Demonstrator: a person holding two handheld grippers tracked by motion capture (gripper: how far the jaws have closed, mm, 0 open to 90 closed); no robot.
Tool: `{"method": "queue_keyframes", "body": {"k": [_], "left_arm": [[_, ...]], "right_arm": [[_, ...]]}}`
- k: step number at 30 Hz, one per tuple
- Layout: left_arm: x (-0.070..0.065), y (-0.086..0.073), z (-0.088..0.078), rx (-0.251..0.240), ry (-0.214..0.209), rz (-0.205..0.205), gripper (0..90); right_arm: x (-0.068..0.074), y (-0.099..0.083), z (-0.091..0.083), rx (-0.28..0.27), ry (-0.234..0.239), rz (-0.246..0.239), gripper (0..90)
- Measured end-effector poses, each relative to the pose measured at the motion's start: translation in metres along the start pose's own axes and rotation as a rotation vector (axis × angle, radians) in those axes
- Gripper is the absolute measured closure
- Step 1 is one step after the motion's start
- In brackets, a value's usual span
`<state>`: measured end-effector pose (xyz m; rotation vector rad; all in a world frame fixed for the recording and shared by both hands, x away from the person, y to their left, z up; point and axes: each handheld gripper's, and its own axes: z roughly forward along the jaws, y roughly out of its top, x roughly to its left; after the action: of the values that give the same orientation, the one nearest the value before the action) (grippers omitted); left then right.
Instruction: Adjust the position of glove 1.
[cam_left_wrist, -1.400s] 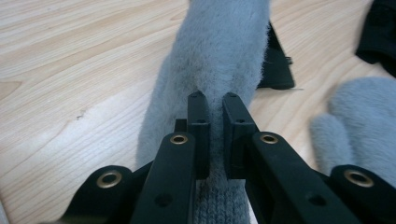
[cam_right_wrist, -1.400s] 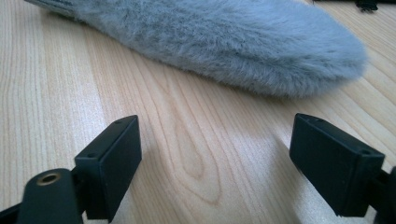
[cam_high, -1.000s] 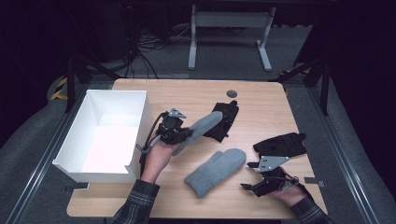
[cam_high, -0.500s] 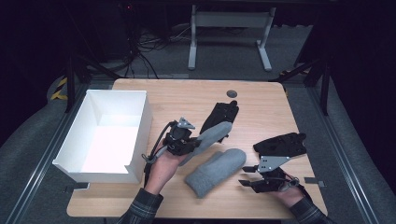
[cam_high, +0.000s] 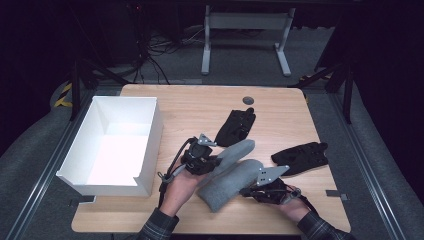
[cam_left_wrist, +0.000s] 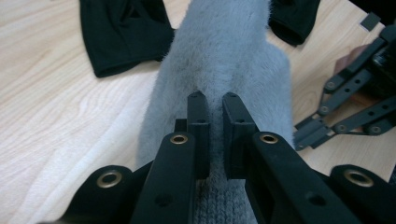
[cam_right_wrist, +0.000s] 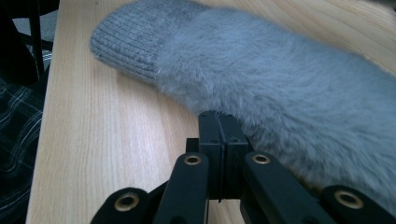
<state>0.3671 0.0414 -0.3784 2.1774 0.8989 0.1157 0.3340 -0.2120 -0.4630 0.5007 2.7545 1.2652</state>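
Counter (cam_high: 190, 107): light wood, rounded corners, carrying everything below. White box (cam_high: 150, 131): open-topped, on the counter's left part, well apart from my work. Lower grey mitten (cam_high: 227, 187): fuzzy, with a ribbed cuff, flat on the counter near its front edge, between my two hands; the right gripper view shows its cuff toward the counter edge. Upper grey mitten (cam_high: 235, 151): same fuzzy knit, held aslant with its far end over the lower one. Black glove, far (cam_high: 235, 127): lying beyond the grey pair toward the counter's middle. Black glove, right (cam_high: 301, 157): lying flat near the right edge, just beyond my right hand. My left gripper (cam_left_wrist: 214, 100): pinching the upper grey mitten, jaws nearly together with a fold of knit in the narrow gap. My right gripper (cam_right_wrist: 218, 119): jaws have just been closing and now stand pressed together at the edge of the lower grey mitten, tips touching its fur; whether any fabric is caught between them I cannot tell. Small dark round mark (cam_high: 248, 100): on the counter's far part.
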Motion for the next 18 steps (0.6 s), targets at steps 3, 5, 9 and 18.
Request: {"method": "queue_keyframes", "body": {"k": [3,5,9,18], "left_arm": [[-0.005,-0.001,0.004,0.003,-0.014,-0.001,84.2],[-0.008,-0.001,0.006,0.012,-0.021,-0.003,84.1],[-0.013,-0.003,0.013,0.031,-0.027,-0.007,84.1],[-0.020,-0.005,0.022,0.025,-0.088,0.022,71.9]], "right_arm": [[-0.002,0.004,0.004,0.004,-0.010,-0.006,90.0],[-0.004,0.006,0.006,0.002,-0.023,-0.010,90.0],[-0.008,0.010,0.009,0.001,-0.037,-0.008,90.0],[-0.011,0.009,0.008,0.002,-0.050,-0.005,90.0]]}}
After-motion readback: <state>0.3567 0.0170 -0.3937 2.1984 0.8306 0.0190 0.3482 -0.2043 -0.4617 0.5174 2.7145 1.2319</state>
